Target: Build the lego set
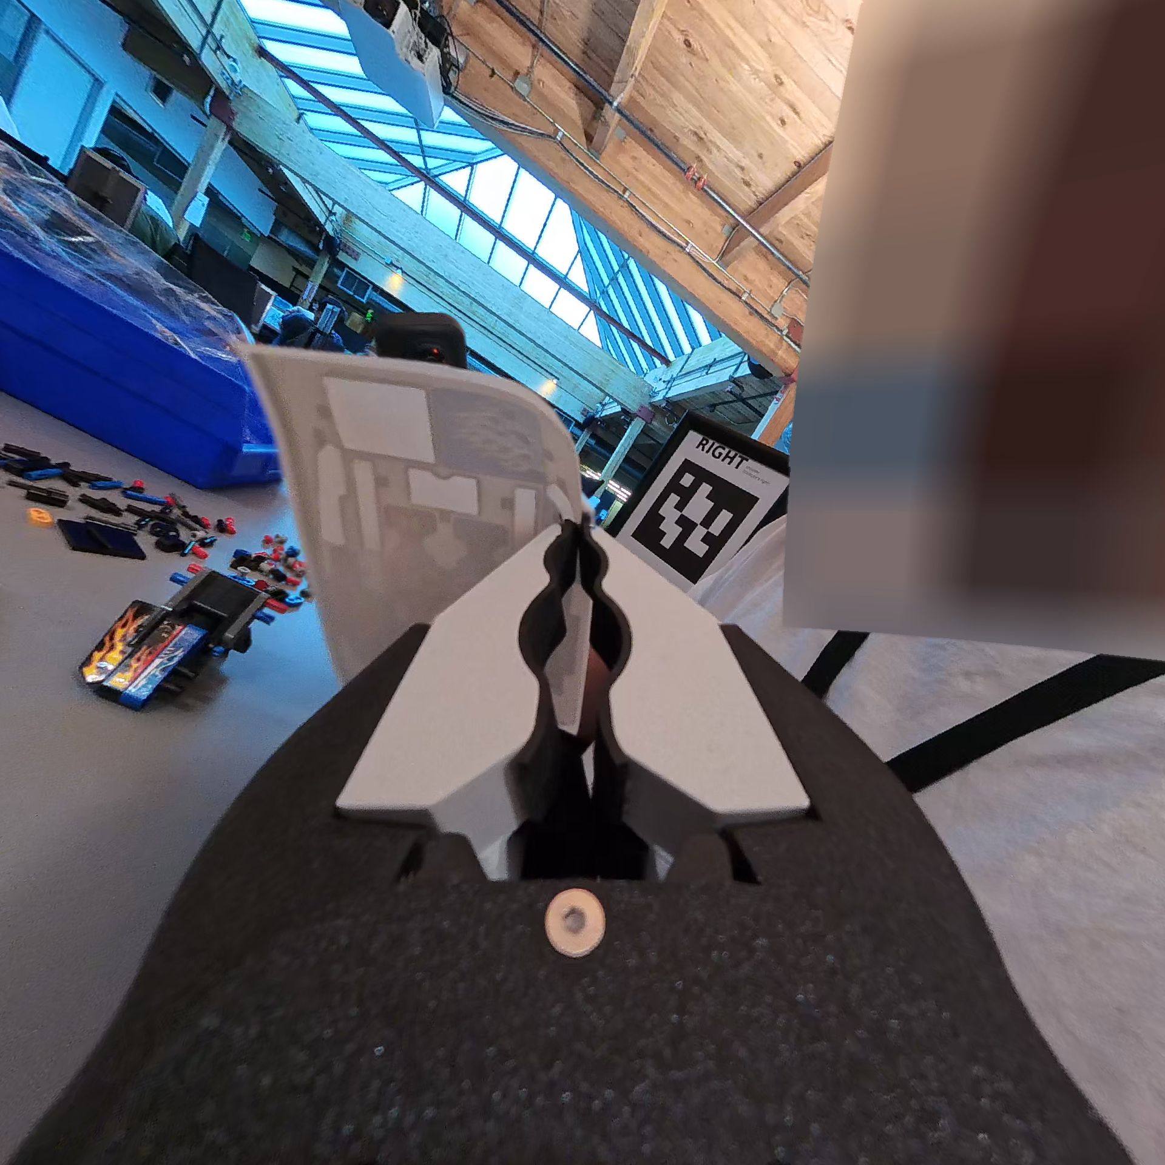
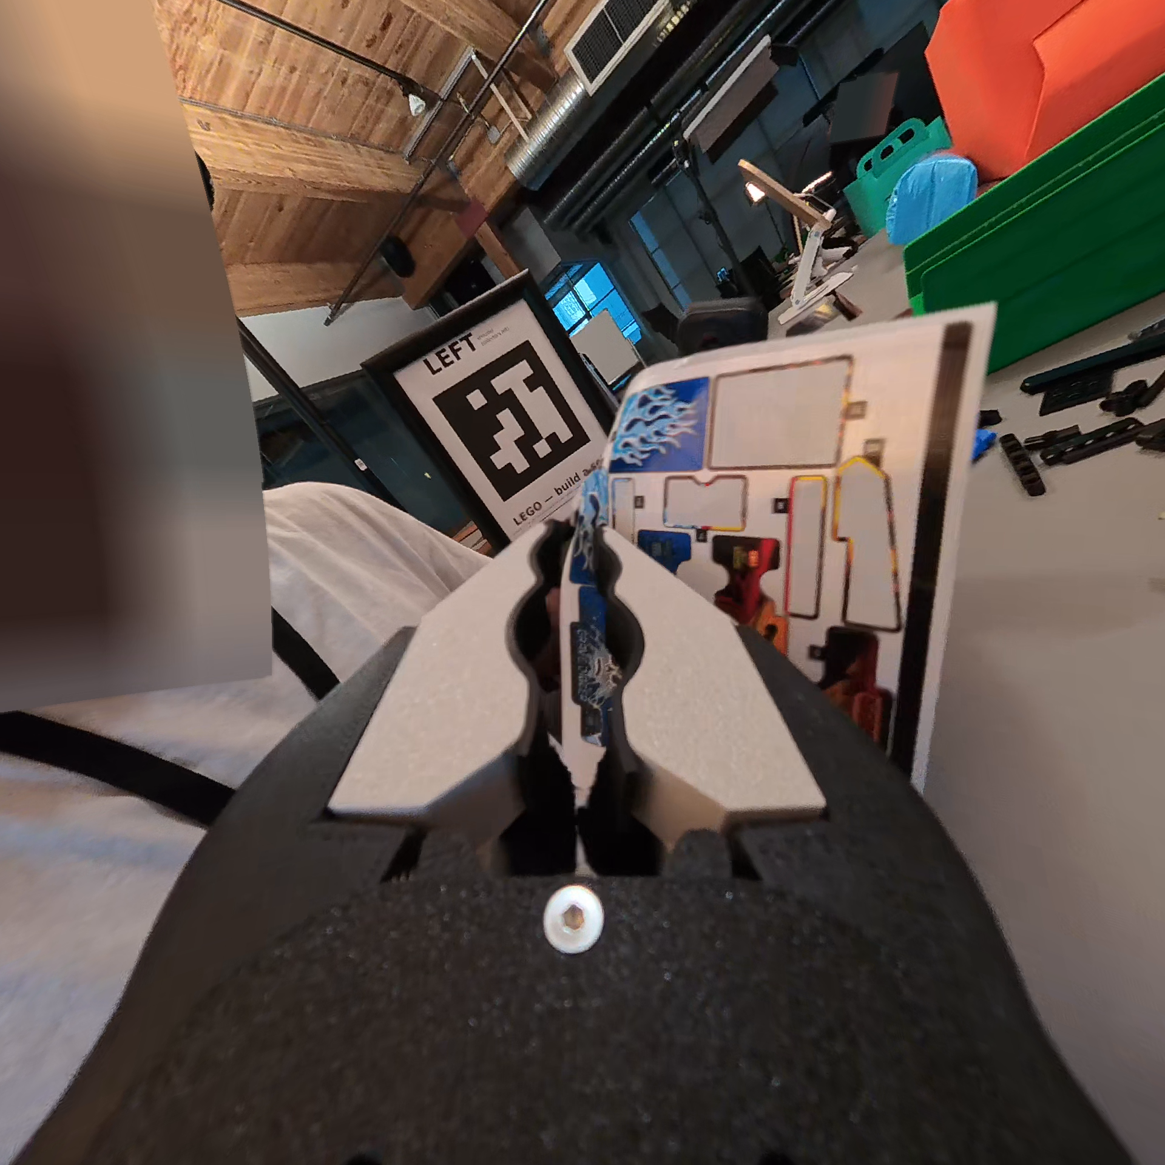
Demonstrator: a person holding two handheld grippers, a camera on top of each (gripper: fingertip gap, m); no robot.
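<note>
here the grey table [image 1: 126,788] carries a blue bin [image 1: 126,378], a part-built lego car [image 1: 170,637] and loose pieces [image 1: 126,504]. above it, left gripper [image 1: 577,536] and right gripper [image 2: 589,536] each clench the sticker sheet [image 2: 788,504].

A large workshop or lab in a converted industrial hall was shown. Overhead, a timber plank ceiling [image 1: 693,126] with heavy beams, a long skylight [image 1: 504,208], metal conduit and a ribbed ventilation duct [image 2: 548,120] could be seen. Big plastic bins, blue [image 1: 113,353] at the far left and green [image 2: 1040,265] at the far right, were set on the grey bench [image 1: 94,788].
</note>
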